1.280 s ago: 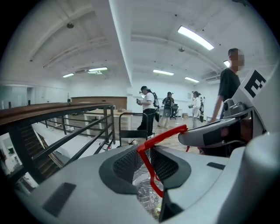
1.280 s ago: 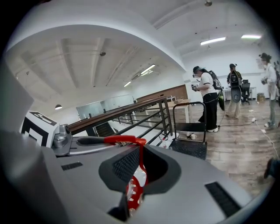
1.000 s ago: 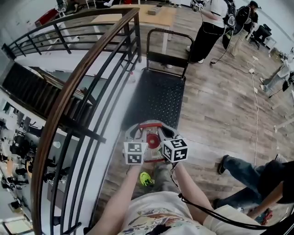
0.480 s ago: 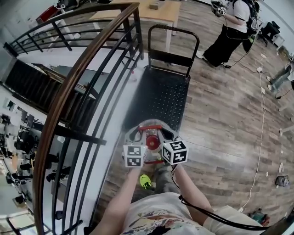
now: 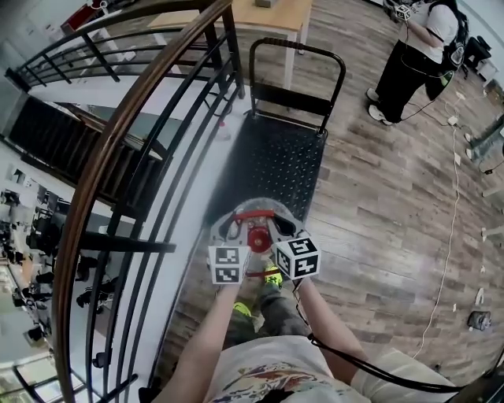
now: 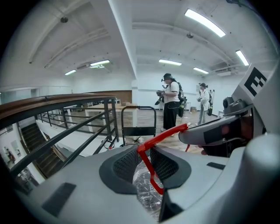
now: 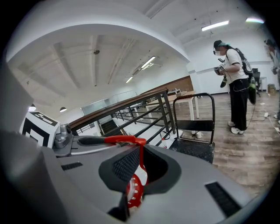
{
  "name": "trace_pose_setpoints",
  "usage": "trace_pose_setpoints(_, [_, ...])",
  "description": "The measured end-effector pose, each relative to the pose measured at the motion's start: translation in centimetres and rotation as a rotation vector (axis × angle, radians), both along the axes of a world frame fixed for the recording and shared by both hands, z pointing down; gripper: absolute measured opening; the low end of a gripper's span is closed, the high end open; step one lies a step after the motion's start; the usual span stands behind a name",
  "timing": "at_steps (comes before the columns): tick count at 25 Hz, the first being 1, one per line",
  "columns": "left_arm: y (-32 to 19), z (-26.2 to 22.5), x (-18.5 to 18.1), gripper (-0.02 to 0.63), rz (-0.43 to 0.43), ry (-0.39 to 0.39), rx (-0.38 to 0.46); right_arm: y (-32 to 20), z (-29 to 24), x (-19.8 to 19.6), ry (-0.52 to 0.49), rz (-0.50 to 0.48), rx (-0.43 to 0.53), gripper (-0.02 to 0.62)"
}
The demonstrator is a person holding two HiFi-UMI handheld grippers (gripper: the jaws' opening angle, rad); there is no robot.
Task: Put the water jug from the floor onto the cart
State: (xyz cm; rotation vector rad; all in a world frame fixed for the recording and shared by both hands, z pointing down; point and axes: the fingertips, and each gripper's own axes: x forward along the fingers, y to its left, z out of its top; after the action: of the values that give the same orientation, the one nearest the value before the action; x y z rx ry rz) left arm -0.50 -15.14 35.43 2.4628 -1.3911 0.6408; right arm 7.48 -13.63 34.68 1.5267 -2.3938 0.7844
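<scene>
The clear water jug [image 5: 250, 223], with a red cap [image 5: 257, 237] and a red carrying handle [image 5: 253, 213], hangs above the wooden floor just before the near end of the black platform cart [image 5: 276, 161]. My left gripper [image 5: 239, 234] and right gripper [image 5: 272, 231] stand side by side, both shut on that handle. The left gripper view shows the red handle [image 6: 148, 166] between the jaws of the left gripper [image 6: 146, 164], with clear plastic below. In the right gripper view the right gripper [image 7: 138, 168] pinches the handle [image 7: 139, 151] over the cap [image 7: 132, 189].
A black railing with a wooden top rail [image 5: 118, 149] runs along the left, with a stairwell beyond it. The cart's push bar [image 5: 298, 49] stands at its far end. A person [image 5: 413, 63] stands at the back right, a wooden table [image 5: 272, 12] is behind the cart, and a cable [image 5: 449, 197] trails on the floor.
Both grippers have carried the jug forward, closer to the cart's near end. The holder's feet now show under the jug. The person at the back has shifted right.
</scene>
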Motion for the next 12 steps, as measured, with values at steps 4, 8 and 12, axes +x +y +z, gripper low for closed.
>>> trace_pose_setpoints(4, [-1.8, 0.6, 0.9, 0.092, -0.004, 0.001, -0.015, -1.8, 0.7, 0.8, 0.0, -0.003, -0.004, 0.032])
trace_pose_setpoints(8, [-3.5, 2.0, 1.4, 0.092, 0.006, 0.005, -0.033, -3.5, 1.8, 1.4, 0.011, 0.007, -0.013, 0.032])
trace_pose_setpoints(12, [-5.3, 3.2, 1.2, 0.092, 0.028, 0.0, -0.051, -5.4, 3.3, 1.0, 0.041, 0.006, -0.017, 0.034])
